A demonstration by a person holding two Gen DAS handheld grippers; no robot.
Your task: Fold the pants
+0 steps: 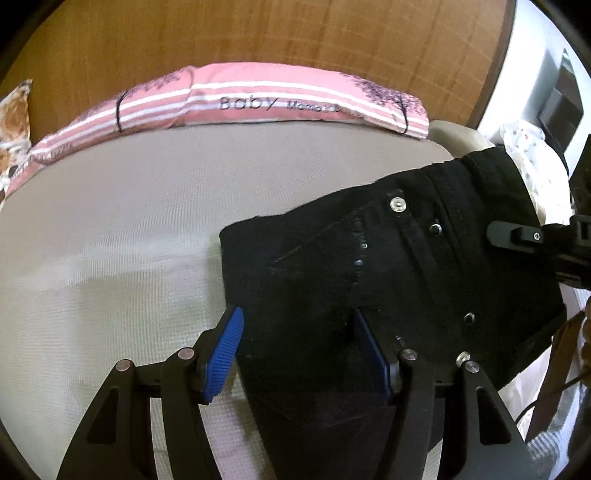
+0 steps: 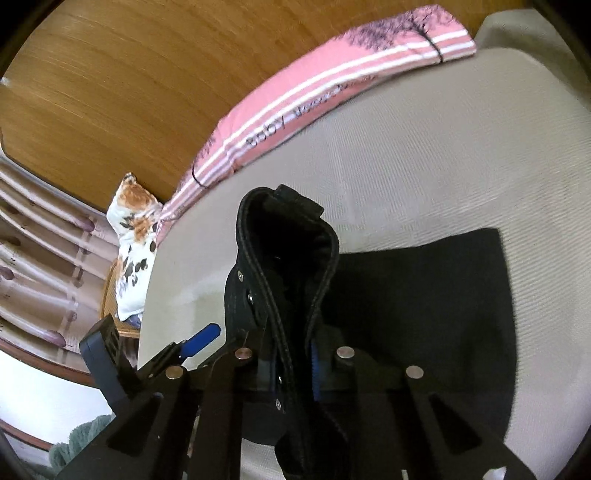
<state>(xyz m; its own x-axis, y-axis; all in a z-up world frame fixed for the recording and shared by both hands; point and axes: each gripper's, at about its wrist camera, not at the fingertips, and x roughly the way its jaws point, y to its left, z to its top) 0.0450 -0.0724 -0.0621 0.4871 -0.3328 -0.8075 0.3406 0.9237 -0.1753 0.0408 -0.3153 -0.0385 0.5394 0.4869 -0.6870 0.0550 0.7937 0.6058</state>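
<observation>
Black pants [image 1: 369,266] lie folded on a grey bed sheet [image 1: 129,221], with rivets and a pocket seam facing up. My left gripper [image 1: 299,350] is open over the pants' near left edge. Its left blue pad is just off the cloth and its right pad is on it. My right gripper [image 2: 293,365] is shut on the pants' waistband [image 2: 288,236], which stands up in a loop above the flat part of the pants [image 2: 424,295]. One black finger [image 1: 517,234] of the right gripper shows at the right edge of the left wrist view.
A pink striped pillow [image 1: 277,96] lies along the back of the bed against a wooden headboard [image 1: 258,33]. A floral cushion [image 2: 133,236] sits at the bed's left end, and a curtain [image 2: 37,240] hangs beyond it. White spotted cloth [image 1: 532,155] lies past the bed's right corner.
</observation>
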